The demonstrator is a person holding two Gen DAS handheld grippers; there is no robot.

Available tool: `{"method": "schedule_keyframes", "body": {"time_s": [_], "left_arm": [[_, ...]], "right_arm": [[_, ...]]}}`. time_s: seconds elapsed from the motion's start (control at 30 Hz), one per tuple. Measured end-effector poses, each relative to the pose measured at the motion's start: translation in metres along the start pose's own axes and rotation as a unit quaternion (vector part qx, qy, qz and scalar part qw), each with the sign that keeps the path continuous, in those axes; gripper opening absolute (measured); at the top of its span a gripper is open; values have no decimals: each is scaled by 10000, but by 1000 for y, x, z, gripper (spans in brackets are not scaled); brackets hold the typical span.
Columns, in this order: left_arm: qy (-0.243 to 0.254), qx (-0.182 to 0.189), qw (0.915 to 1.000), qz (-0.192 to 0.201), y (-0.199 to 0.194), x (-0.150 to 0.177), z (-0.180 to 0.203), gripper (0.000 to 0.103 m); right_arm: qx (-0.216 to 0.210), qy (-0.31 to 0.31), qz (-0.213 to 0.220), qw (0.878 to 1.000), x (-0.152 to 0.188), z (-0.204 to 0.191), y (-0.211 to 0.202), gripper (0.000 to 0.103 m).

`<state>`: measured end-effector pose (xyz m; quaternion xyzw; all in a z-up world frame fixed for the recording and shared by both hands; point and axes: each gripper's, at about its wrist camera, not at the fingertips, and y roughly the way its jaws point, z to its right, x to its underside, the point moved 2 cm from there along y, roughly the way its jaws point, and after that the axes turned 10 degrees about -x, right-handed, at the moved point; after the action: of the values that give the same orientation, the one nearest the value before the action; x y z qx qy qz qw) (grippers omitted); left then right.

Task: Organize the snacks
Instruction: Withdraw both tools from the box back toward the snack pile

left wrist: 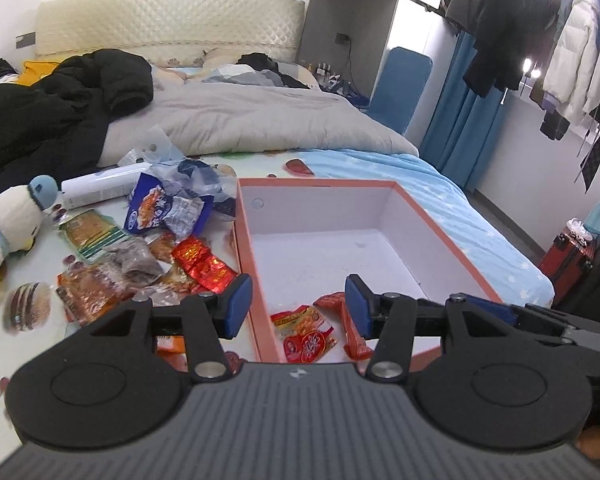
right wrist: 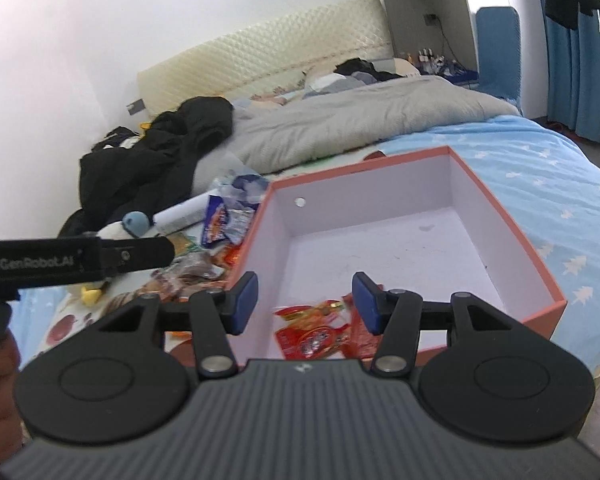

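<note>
snacks on the bed: the pink box [left wrist: 452,236] holds a few red packets [left wrist: 308,336] at its near end; the loose snack pile [left wrist: 140,256] lies just left of the box. left gripper [left wrist: 298,306] is nearer the pile, half-open and empty; right gripper [right wrist: 305,304] is likewise half-open and empty over the box.

Both grippers are pointing forward and down — the left gripper [left wrist: 298,306] standing with jaws apart and empty, the right gripper [right wrist: 305,304] likewise, just beside it.
</note>
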<state>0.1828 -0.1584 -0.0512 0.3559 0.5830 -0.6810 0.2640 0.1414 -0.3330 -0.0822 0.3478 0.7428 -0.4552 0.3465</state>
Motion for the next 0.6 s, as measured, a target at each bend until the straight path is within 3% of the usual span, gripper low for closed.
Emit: {"method": "schedule_keyframes", "body": {"time_s": [0.6], "left_arm": [[-419, -395, 9982, 159, -79, 46, -61, 57]], "right_arm": [[-399, -294, -28, 9988, 32, -70, -30, 55]]}}
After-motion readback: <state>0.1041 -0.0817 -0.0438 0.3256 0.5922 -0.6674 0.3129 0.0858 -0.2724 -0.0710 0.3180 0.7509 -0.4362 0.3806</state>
